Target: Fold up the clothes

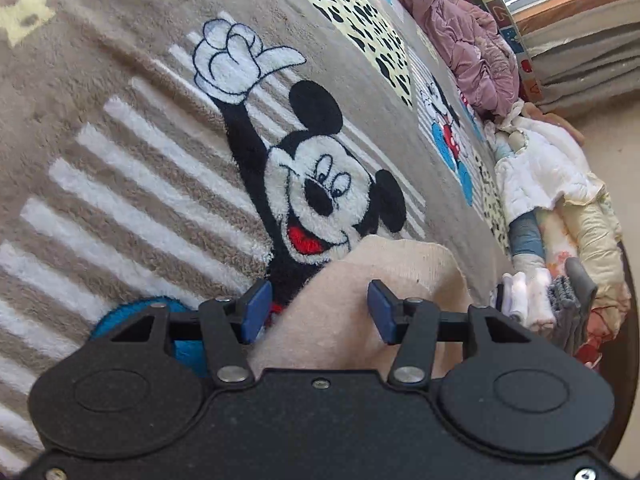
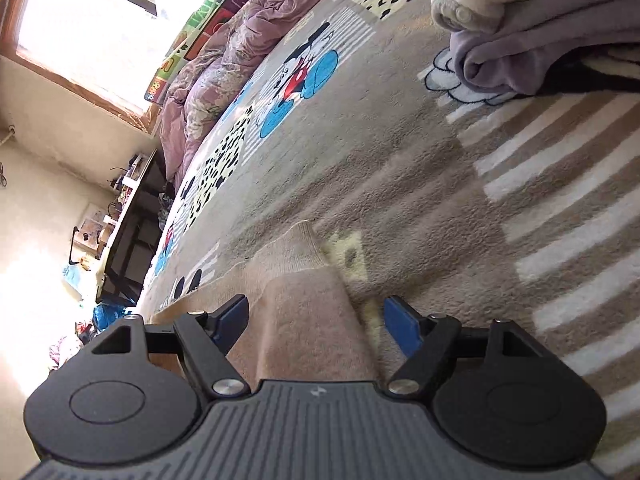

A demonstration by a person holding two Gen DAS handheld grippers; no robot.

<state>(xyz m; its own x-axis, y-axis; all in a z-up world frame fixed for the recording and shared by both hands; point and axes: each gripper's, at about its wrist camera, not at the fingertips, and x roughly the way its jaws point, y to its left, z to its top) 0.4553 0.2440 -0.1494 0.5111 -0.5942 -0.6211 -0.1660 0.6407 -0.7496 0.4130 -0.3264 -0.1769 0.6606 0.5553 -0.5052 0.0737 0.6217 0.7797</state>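
A pale pink knit garment lies on a beige Mickey Mouse blanket. My left gripper is open, its blue pads standing either side of a raised fold of the garment without closing on it. In the right wrist view the same pink garment runs up between the open jaws of my right gripper; its ribbed end lies flat on the blanket. Neither gripper holds anything.
A crumpled mauve quilt lies along the far edge. A pile of clothes and small folded white and grey items sits at the right. A lilac and cream heap of garments lies ahead of the right gripper. A desk stands by the wall.
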